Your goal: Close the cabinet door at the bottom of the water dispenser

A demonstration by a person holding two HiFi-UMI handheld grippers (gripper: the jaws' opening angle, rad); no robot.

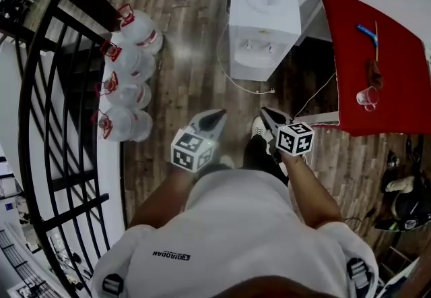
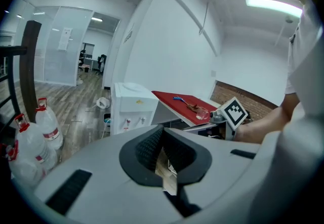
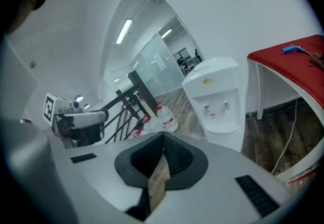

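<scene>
The white water dispenser (image 1: 264,27) stands on the wood floor, some way ahead of me, and I look down on its top and taps. Its lower cabinet front does not show from above, and in the gripper views my own gripper bodies cover it; only the dispenser's upper part (image 2: 132,109) (image 3: 215,99) is visible. The left gripper (image 1: 215,117) (image 2: 162,129) is held close to my body, shut and empty, pointing at the dispenser. Beside it, the right gripper (image 1: 272,116) (image 3: 163,137) is also shut with nothing between its pads. Both are well short of the dispenser.
Several large water bottles (image 1: 128,87) with red caps line the floor at the left, beside a black railing (image 1: 47,121). A red table (image 1: 397,108) stands right of the dispenser with a cup (image 1: 367,96) and small items. A white cable (image 1: 242,84) trails across the floor.
</scene>
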